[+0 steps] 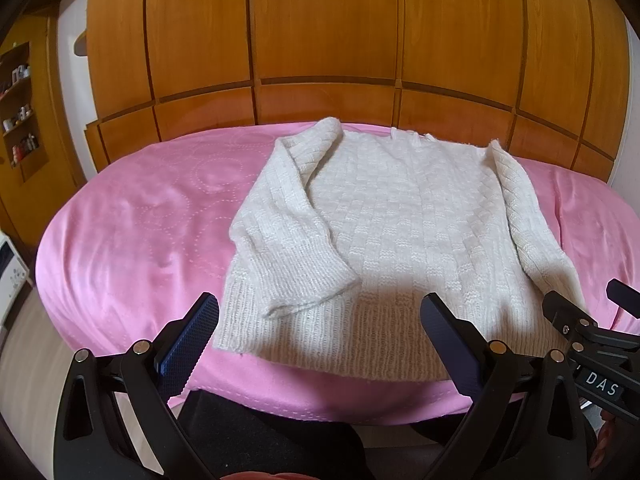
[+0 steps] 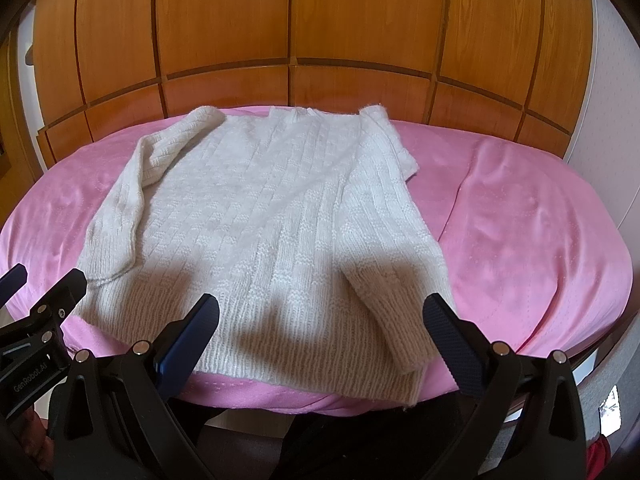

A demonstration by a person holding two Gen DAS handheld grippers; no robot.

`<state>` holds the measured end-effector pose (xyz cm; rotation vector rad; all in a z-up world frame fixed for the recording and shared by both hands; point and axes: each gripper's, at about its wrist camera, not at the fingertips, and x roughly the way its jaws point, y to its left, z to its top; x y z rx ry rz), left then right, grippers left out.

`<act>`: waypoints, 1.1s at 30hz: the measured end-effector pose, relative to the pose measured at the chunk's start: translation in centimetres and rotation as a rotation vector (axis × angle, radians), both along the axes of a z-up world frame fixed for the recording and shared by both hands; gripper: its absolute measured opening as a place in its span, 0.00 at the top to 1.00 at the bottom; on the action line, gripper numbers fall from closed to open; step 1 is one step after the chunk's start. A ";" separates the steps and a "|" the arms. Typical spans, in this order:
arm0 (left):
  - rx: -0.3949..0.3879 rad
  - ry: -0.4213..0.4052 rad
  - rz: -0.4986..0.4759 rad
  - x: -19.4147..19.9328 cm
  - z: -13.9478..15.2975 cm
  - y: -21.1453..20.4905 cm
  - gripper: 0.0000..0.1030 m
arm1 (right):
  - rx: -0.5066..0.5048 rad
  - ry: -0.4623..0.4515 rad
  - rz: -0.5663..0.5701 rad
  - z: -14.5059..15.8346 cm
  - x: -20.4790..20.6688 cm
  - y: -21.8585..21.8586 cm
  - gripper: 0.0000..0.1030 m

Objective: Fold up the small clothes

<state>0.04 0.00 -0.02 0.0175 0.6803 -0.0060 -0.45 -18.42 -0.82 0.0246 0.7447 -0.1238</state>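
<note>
Sweater: white knit sweater (image 1: 400,216) is lying flat on the pink bedspread (image 1: 132,216), hem twd the near edge, neck twd the far side by the wooden wardrobe (image 1: 320,32).
Sleeves: both are lying folded in over the body; the one on the left in the left wrist view is crossing diag. down to the ribbed hem; the other is running along the right edge, cuff near the hem corner.
Knit: basket-weave blocks on the body, ribbing at hem and cuffs.
Left gripper: left gripper (image 1: 320,336) is hovering just above the hem, pointing down twd it; fingers are standing spread wide, nothing btwn the pads, no contact w/ the fabric visible.
Right gripper: right gripper (image 2: 320,332) is hovering over the hem at the right-hand sleeve cuff; fingers likewise spread wide, empty, not touching cloth as far as visible.
Spacing: the two grippers are sitting side by side near the front edge; each is showing at the border of the other's view.
Shadows: gripper shadows are falling across the lower part of the sweater.
Bedspread: is showing light wrinkles, one long crease to the right of the sweater.
Person: dark-clothed legs (image 1: 256,440) are showing below the bed edge.
</note>
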 end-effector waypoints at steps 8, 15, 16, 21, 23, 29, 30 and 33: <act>0.000 0.001 0.000 0.0 0.0 0.0 0.03 | 0.001 0.002 0.000 0.0 0.0 0.0 0.02; 0.000 0.002 0.000 0.0 0.0 0.0 0.03 | 0.003 0.004 0.000 -0.1 0.1 0.0 0.02; 0.000 0.002 0.000 0.0 0.0 0.0 0.03 | 0.003 0.004 0.000 -0.1 0.1 0.0 0.02; 0.000 0.002 0.000 0.0 0.0 0.0 0.03 | 0.004 0.004 -0.001 -0.1 0.1 0.1 0.02; 0.000 0.003 0.001 0.0 0.0 0.0 0.03 | 0.004 0.005 -0.001 0.0 0.0 0.1 0.02; -0.002 0.007 0.001 -0.1 0.0 0.0 0.03 | 0.006 0.007 -0.002 -0.2 0.0 0.1 0.02; -0.002 0.007 0.000 0.0 0.0 0.0 0.03 | 0.006 0.008 -0.002 -0.3 0.0 0.1 0.02; -0.005 0.015 -0.003 -0.3 -0.6 0.0 0.03 | -0.004 0.010 -0.002 -0.2 0.1 0.3 0.02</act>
